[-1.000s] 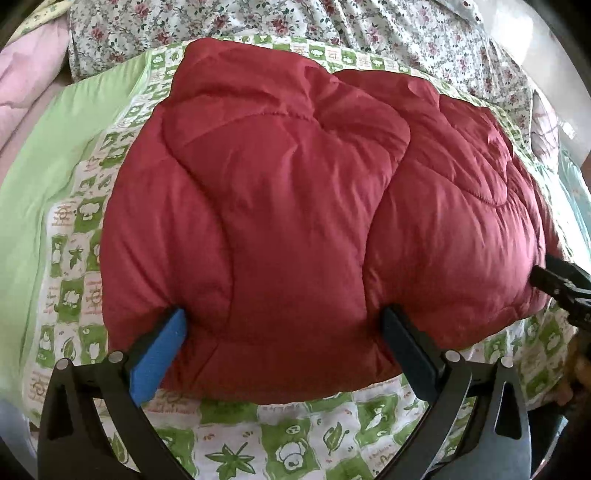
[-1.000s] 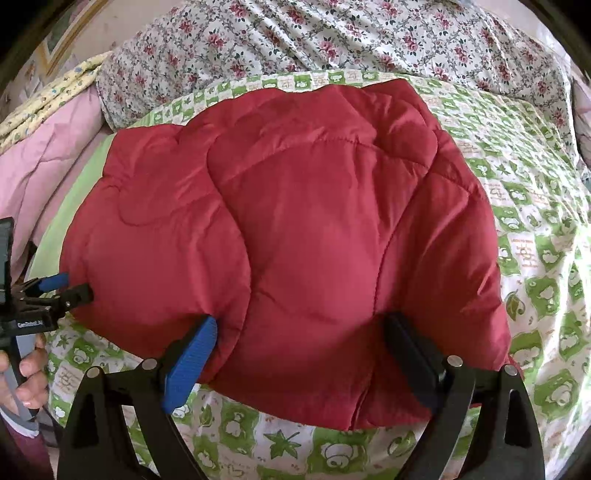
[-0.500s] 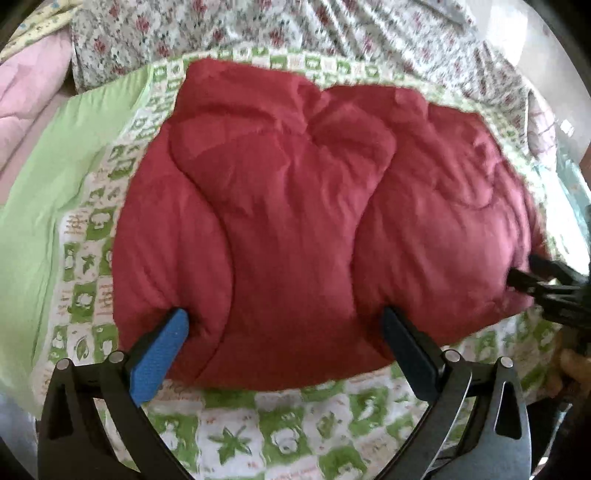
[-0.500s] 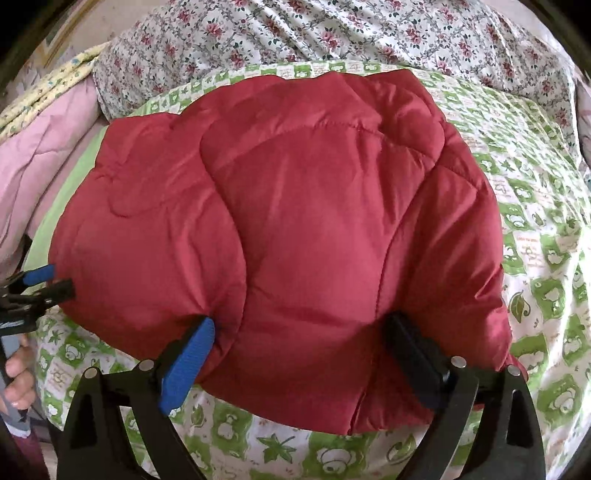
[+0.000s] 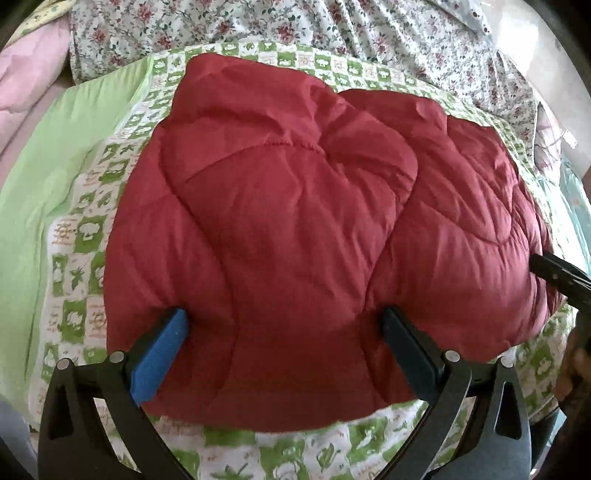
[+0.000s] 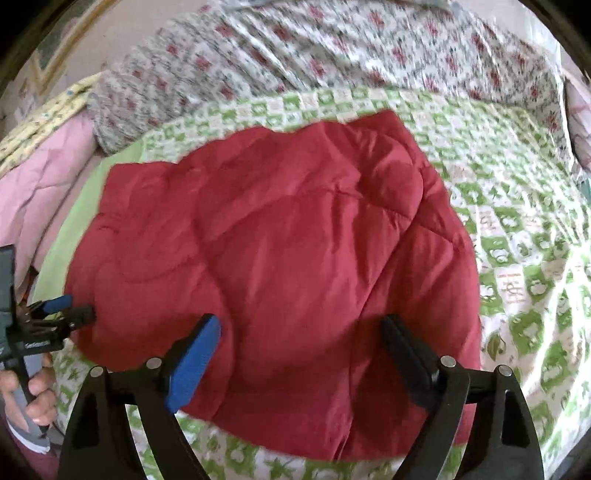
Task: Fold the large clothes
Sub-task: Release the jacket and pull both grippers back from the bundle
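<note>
A puffy red quilted jacket [image 5: 295, 229] lies folded in a thick bundle on a green-and-white patterned bedsheet [image 5: 92, 229]; it also shows in the right wrist view [image 6: 280, 266]. My left gripper [image 5: 284, 321] is open, its fingers pressed against the bundle's near edge, one on each side of a bulge. My right gripper [image 6: 301, 325] is open in the same way at the bundle's near right part. The right gripper's tip [image 5: 554, 273] shows at the jacket's right end, and the left gripper [image 6: 55, 314] shows at its left end.
A floral quilt [image 5: 332, 33] is heaped along the back of the bed. A pink blanket [image 6: 40, 206] and a plain light-green sheet [image 5: 48, 177] lie at the left. Patterned sheet [image 6: 517, 221] extends to the right of the jacket.
Both views have drawn back and risen slightly, so more bedsheet shows beyond the jacket's far edge. The right wrist view is blurred by motion. Both grippers stay open against the bundle.
</note>
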A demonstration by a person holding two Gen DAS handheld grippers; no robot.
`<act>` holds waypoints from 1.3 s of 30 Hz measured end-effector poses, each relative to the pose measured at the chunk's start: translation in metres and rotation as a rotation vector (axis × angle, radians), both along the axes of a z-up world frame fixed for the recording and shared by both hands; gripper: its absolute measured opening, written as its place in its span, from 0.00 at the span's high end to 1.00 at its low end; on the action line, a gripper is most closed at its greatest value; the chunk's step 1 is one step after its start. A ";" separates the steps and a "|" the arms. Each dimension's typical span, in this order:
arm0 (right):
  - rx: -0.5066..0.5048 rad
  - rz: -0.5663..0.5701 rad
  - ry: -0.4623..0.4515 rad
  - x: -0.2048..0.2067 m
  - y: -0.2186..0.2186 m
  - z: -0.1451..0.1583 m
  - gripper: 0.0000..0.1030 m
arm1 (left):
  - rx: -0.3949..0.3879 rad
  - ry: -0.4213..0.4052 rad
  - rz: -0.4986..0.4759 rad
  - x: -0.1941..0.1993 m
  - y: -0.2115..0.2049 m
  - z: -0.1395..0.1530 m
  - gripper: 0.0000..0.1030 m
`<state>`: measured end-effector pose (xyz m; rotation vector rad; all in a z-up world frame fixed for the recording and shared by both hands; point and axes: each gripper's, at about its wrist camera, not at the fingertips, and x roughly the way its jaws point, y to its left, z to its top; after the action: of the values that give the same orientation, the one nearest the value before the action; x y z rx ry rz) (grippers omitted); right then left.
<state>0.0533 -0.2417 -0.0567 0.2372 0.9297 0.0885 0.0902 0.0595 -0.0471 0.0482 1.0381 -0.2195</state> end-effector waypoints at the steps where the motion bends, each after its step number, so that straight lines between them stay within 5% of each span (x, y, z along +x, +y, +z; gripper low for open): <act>1: 0.013 0.000 0.009 0.003 -0.003 -0.005 0.12 | 0.004 0.003 -0.005 0.002 -0.002 -0.001 0.00; 14: 0.021 -0.005 -0.016 -0.004 -0.003 -0.001 0.10 | 0.039 -0.023 -0.023 0.001 -0.004 0.004 0.00; 21: 0.023 0.213 -0.046 -0.058 0.026 0.028 0.10 | 0.058 -0.073 -0.099 -0.037 -0.002 0.025 0.00; 28: -0.018 0.262 0.013 -0.095 0.034 0.016 0.09 | 0.153 -0.088 -0.111 -0.072 0.003 0.024 0.00; 33: -0.031 0.267 0.046 -0.113 0.037 0.005 0.09 | 0.194 -0.059 -0.087 -0.087 0.006 0.017 0.00; 39: -0.014 0.216 0.049 -0.122 0.048 0.015 0.09 | 0.115 -0.030 0.038 -0.101 0.006 0.026 0.00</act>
<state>-0.0686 -0.1932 -0.0414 0.1260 1.0023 0.2765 -0.0112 0.0654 -0.0213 0.1347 1.0203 -0.1239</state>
